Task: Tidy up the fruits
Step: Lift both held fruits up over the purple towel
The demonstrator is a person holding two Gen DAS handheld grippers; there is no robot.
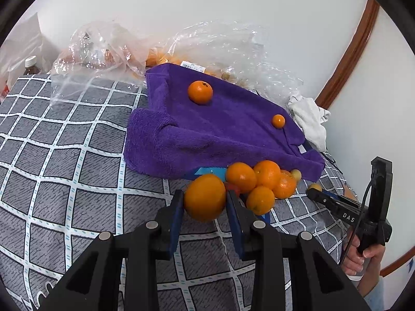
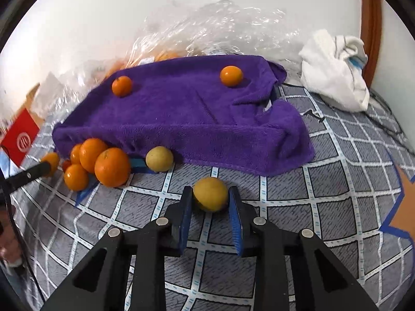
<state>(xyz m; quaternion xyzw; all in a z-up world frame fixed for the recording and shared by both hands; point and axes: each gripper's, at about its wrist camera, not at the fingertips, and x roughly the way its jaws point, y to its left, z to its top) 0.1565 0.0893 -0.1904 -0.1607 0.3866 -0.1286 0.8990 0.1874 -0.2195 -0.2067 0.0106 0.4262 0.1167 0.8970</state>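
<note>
Two grippers are each clamping a fruit in front of the purple towel. The left gripper is squeezing an orange between its blue pads, just off the towel's near edge and touching the orange pile lying against that edge. The right gripper is pinching a yellow fruit near the towel's front edge, while another yellow fruit is resting against it

Our two wrist cameras look down along their fingers, close above the checked grey cloth, sharing the draped purple terry towel.
</note>
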